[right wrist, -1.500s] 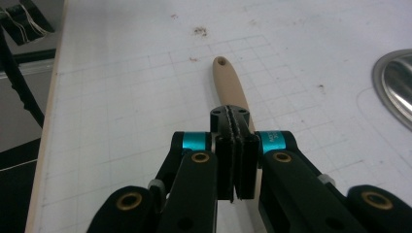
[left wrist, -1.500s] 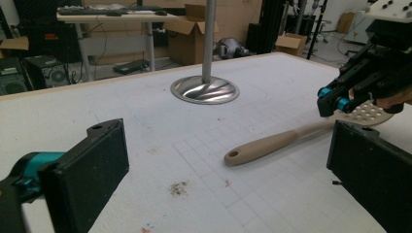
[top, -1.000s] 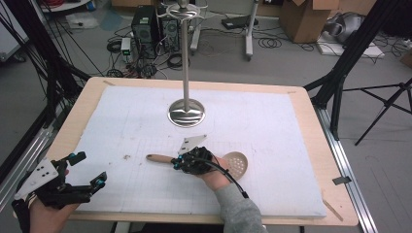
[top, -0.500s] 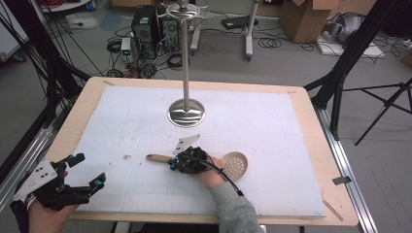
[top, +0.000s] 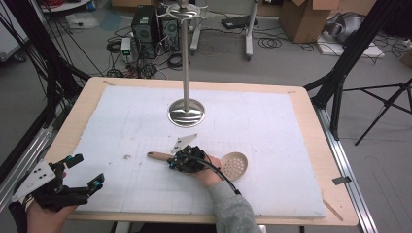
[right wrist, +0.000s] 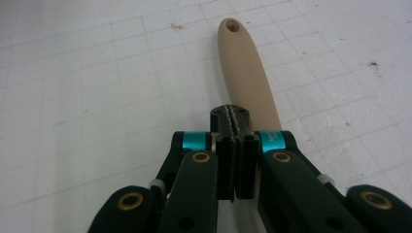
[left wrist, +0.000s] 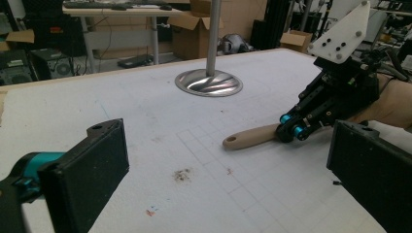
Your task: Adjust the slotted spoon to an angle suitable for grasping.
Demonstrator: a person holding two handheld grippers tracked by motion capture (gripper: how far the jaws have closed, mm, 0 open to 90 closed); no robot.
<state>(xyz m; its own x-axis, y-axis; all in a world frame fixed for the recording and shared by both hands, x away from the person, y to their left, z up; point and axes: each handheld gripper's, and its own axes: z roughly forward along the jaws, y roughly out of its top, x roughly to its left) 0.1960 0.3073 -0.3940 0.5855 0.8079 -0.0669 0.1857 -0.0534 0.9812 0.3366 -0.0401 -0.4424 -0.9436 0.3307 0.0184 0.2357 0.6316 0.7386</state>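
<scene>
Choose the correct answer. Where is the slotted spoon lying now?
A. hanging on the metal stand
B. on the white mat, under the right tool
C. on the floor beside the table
B: the slotted spoon lies flat on the white mat, beneath the right tool.

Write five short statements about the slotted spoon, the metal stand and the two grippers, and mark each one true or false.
1. The slotted spoon lies flat on the white mat. True.
2. The right gripper has its jaws wide open. False: they are shut, tips at the spoon's handle.
3. The left gripper holds the spoon. False: its open jaws are empty.
4. The metal stand stands upright on the mat. True.
5. The spoon hangs on the stand. False: it rests on the mat.
</scene>
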